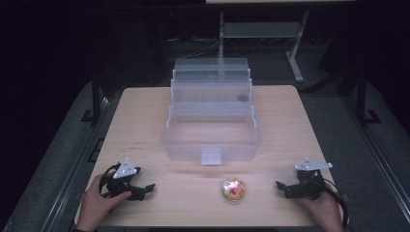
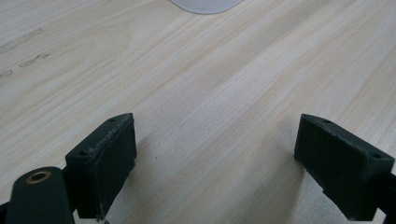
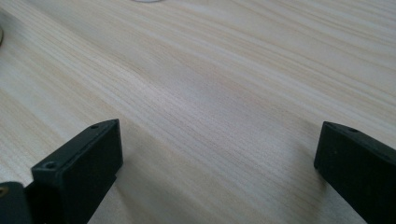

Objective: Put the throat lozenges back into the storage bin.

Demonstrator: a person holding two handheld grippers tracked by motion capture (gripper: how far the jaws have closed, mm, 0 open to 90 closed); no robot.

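Note:
A clear plastic tiered organiser box (image 1: 212, 130) stands open in the middle of the wooden table (image 1: 140, 125), its trays stepped back toward the far edge. A small round gold-rimmed object with red inside (image 1: 233, 189) lies in front of the box, near the front edge. My left gripper (image 1: 143, 190) rests at the front left, held by a hand, open with nothing between its jaws. The right gripper (image 1: 283, 188) rests at the front right, also open and holding nothing. In the left gripper view (image 2: 215, 163) and the right gripper view (image 3: 217, 172) the jaws stand wide apart over bare wood.
A metal table frame (image 1: 295, 48) stands on the dark floor behind the table. Bare wood lies left and right of the box and between the two grippers, apart from the round object.

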